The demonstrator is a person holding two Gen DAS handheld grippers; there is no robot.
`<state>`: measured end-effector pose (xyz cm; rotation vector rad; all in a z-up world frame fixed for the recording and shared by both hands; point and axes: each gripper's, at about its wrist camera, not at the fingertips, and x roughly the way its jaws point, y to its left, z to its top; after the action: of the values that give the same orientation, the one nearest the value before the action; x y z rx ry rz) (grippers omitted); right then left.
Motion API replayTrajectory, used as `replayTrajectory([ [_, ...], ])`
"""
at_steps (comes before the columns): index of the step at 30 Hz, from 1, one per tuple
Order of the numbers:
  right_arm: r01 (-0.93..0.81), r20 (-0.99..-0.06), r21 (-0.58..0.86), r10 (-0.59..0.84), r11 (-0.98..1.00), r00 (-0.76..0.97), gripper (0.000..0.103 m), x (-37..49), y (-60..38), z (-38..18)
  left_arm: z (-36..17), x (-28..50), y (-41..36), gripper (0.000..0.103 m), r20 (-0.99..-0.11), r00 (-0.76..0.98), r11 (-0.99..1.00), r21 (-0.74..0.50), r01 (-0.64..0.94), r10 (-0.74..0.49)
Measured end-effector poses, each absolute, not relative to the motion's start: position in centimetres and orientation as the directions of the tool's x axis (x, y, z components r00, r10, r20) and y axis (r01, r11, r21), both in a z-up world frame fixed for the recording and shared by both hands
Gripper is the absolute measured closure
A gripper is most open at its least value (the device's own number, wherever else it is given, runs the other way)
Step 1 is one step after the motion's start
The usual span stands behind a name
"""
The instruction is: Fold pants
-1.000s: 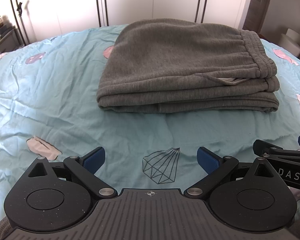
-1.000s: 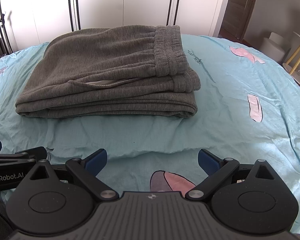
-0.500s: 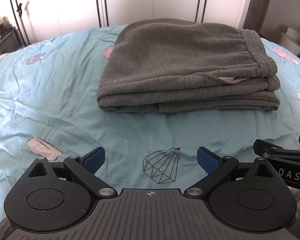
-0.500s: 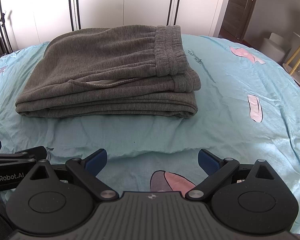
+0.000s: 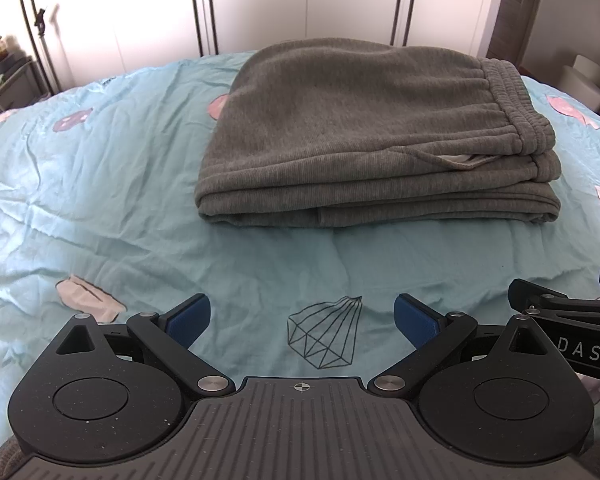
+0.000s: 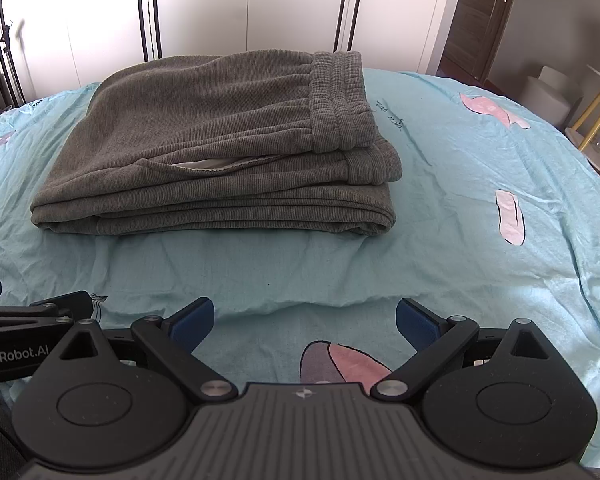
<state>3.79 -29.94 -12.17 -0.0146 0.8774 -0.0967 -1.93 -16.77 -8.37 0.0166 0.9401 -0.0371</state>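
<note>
grey pants (image 5: 372, 136) lie folded in a stack on the bed sheet (image 5: 100, 184). left gripper (image 5: 302, 318) and right gripper (image 6: 305, 318): fingers spread wide, empty, near the pants without touching.

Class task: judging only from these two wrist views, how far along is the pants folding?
Done: the grey knit sweatpants lie in a compact layered stack on the light blue printed bedsheet, ribbed waistband on top. In hand: nothing; the left tool and right tool are both open, short of the stack. Left: seemingly nothing, perhaps tidying.
</note>
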Motion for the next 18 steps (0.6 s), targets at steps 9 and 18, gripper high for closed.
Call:
replayTrajectory([
  [9, 0.078, -0.768, -0.054, -0.091, 0.996, 0.634, 0.005, 3.79, -29.88, -12.14, -8.37, -1.94, -16.77, 0.002, -0.807, 0.59, 0.999, -0.001, 0.042, -0.025],
  [18, 0.073, -0.767, -0.063, -0.095, 0.995, 0.635, 0.005, 3.85, -29.8, -12.19, -8.43, -1.91, -16.8, 0.002, -0.809, 0.588, 0.999, 0.0, 0.042, -0.025],
])
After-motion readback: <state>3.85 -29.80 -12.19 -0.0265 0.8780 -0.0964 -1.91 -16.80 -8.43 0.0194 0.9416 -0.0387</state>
